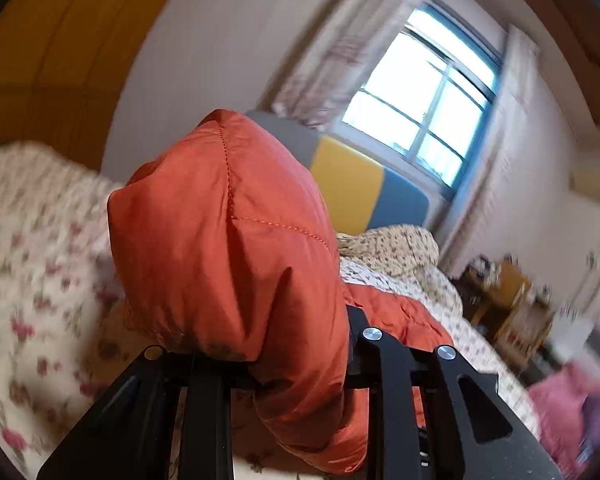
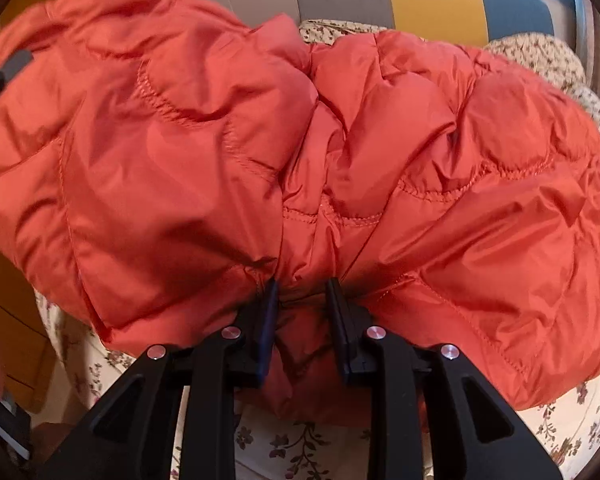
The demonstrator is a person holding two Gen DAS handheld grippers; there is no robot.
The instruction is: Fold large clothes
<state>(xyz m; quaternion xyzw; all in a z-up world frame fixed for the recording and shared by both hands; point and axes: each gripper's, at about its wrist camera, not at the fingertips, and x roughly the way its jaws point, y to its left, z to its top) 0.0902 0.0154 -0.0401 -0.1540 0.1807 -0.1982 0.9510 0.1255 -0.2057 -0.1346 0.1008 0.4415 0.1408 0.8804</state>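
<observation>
My left tongs [image 1: 300,360] clamped on puffy end of orange down jacket [image 1: 228,240], maybe sleeve. Held up high so it can swing over for fold. My right tongs [image 2: 302,320] pinch bunched quilted edge of same jacket [image 2: 300,140], pointing down, so big body stays put near flowery bed sheet [image 2: 292,448]. Rest of jacket droops onto bed. Colourful headboard [image 1: 356,188] behind. Fold just starting, I think.
</observation>
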